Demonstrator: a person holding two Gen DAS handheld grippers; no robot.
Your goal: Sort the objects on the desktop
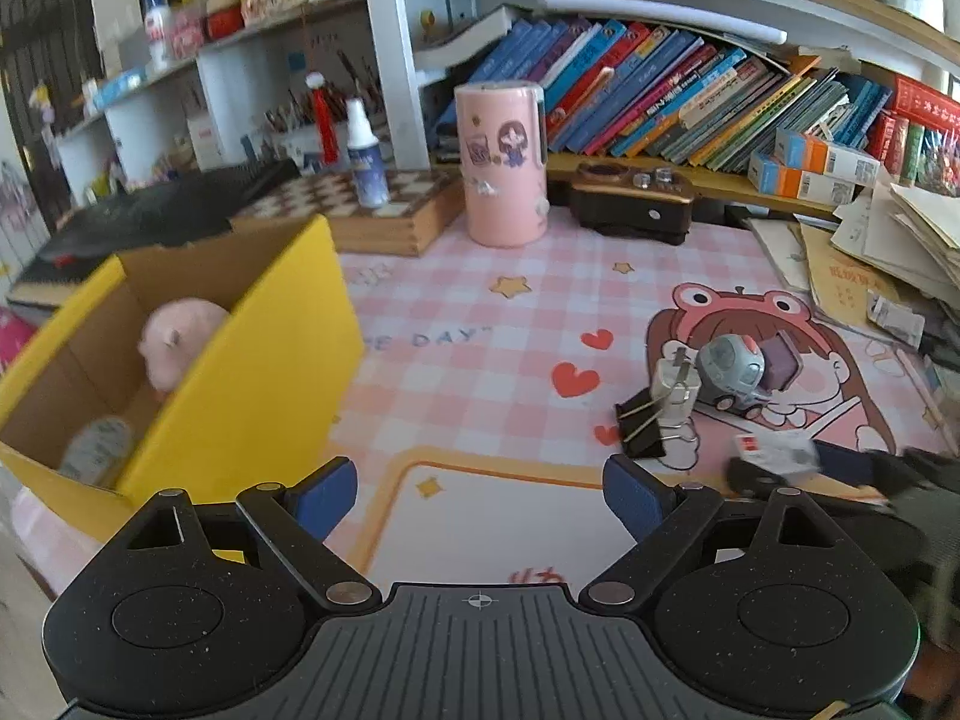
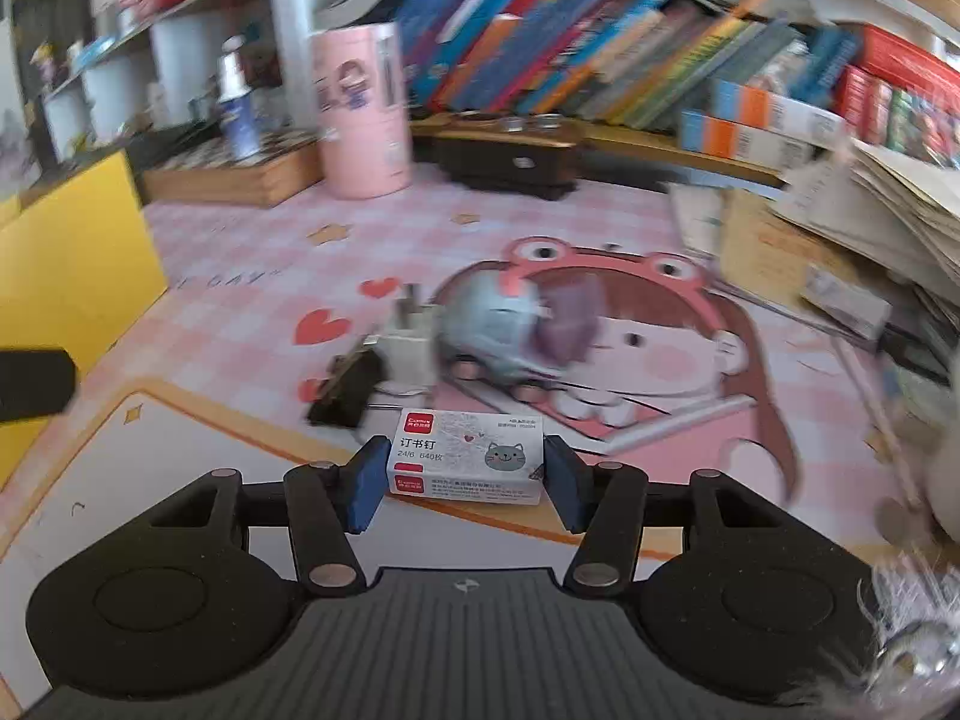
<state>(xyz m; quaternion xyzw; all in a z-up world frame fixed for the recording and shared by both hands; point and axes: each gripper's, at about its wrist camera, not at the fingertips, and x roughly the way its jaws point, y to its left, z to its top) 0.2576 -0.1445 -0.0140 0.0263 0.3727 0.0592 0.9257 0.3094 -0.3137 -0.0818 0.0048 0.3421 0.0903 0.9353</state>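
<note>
My right gripper [image 2: 465, 480] is shut on a small white staple box [image 2: 465, 456] with a red label and a cat picture; it also shows blurred in the left wrist view [image 1: 774, 450]. My left gripper [image 1: 480, 492] is open and empty above the pink desk mat [image 1: 468, 324]. A yellow cardboard box [image 1: 252, 372] stands at the left and holds a pink plush toy [image 1: 174, 342] and a pale item [image 1: 96, 450]. On the mat lie a black binder clip [image 1: 642, 426], a white plug adapter [image 1: 675, 387] and a grey toy car [image 1: 732, 372].
A pink cylinder [image 1: 504, 162] and a dark box [image 1: 633, 204] stand at the back of the mat. A chessboard box [image 1: 372, 216] carries a spray bottle [image 1: 366, 156]. Books [image 1: 690, 102] fill the shelf. Loose papers [image 1: 888, 252] pile at the right.
</note>
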